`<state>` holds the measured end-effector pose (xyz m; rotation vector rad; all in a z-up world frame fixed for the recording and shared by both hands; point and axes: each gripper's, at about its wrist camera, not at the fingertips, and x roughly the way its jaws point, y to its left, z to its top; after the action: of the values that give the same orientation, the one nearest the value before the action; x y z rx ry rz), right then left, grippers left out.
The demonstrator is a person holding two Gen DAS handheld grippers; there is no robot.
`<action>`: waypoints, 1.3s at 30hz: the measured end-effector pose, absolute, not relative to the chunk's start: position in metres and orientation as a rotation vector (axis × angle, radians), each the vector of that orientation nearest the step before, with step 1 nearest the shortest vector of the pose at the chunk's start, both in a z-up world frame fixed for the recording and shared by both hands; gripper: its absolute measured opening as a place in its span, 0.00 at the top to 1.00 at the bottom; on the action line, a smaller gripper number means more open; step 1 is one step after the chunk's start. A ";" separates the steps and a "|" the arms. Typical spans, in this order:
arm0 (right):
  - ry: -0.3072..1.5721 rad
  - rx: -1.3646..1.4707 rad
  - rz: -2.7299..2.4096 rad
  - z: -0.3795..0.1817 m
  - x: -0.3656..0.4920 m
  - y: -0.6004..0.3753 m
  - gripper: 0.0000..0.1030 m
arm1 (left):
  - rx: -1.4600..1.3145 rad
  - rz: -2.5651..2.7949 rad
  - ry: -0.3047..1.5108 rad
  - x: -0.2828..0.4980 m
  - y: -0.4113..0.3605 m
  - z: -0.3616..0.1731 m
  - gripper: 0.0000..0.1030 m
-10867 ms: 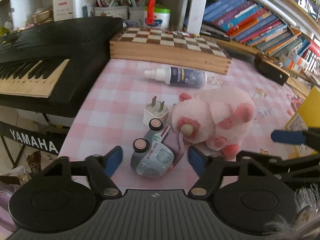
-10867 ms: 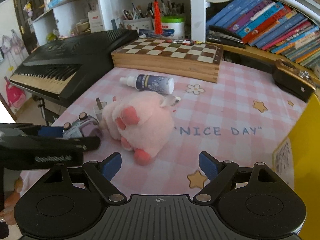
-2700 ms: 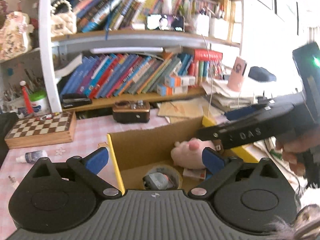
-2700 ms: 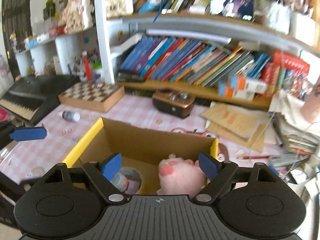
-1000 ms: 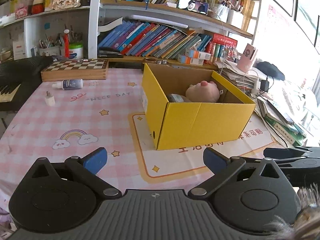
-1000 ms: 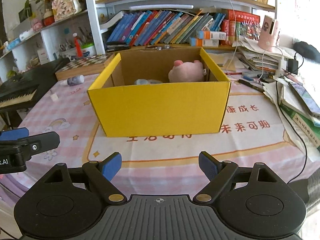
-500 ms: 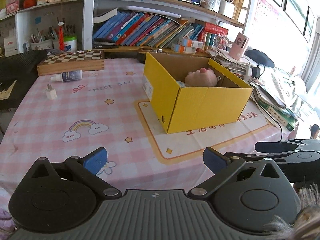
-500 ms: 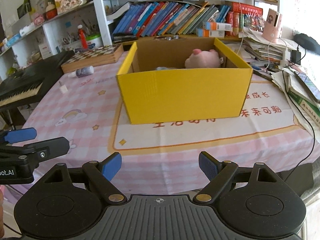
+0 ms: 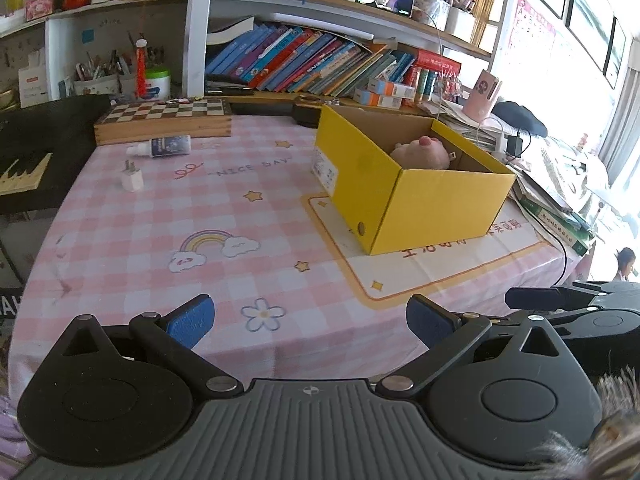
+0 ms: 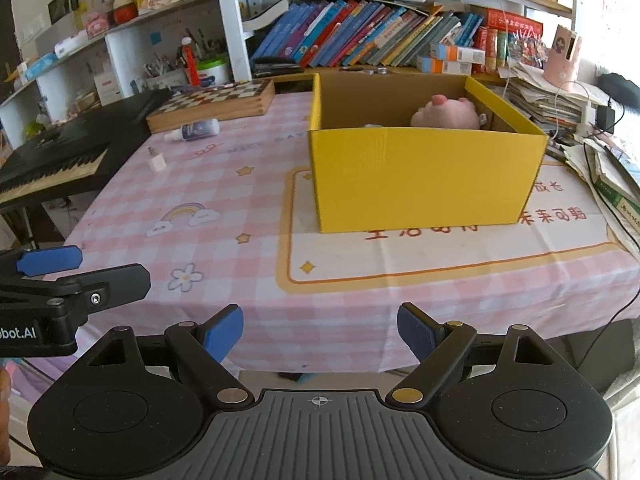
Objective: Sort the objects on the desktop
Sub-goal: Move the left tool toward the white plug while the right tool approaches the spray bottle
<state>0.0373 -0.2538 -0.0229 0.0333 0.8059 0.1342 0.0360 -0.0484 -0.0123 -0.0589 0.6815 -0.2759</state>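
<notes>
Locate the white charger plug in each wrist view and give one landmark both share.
Left wrist: white charger plug upper left, on the pink tablecloth, below the spray bottle.
Right wrist: plug left of centre, smaller.
Shared landmark: the chessboard box behind both.

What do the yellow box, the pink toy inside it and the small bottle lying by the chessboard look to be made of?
Yellow box: cardboard, judging by its brown, matte inner walls and folded corner; smooth yellow outside. Pink toy: soft plush, fuzzy and rounded. Small bottle: probably plastic, with a white cap and dark printed label; too small to be sure.
</notes>
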 end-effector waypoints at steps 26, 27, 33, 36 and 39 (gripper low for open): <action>0.772 -0.037 0.269 -0.017 0.054 -0.157 0.16 | -0.099 -0.147 0.617 0.027 0.044 -0.008 0.00; 0.770 -0.044 0.275 -0.016 0.055 -0.154 0.16 | -0.103 -0.141 0.616 0.027 0.046 -0.008 0.00; 0.760 -0.086 0.304 -0.016 0.065 -0.142 0.16 | -0.118 -0.118 0.612 0.035 0.052 -0.009 0.00; 0.762 -0.096 0.317 -0.018 0.073 -0.140 0.16 | -0.123 -0.109 0.613 0.043 0.052 -0.010 0.00; 0.760 -0.102 0.327 -0.019 0.085 -0.140 0.16 | -0.127 -0.100 0.616 0.053 0.052 -0.012 0.00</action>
<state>0.0852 -0.1401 -0.0185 -0.1016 0.7604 0.3266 0.0533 0.0521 -0.0120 -0.1270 0.6160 -0.0995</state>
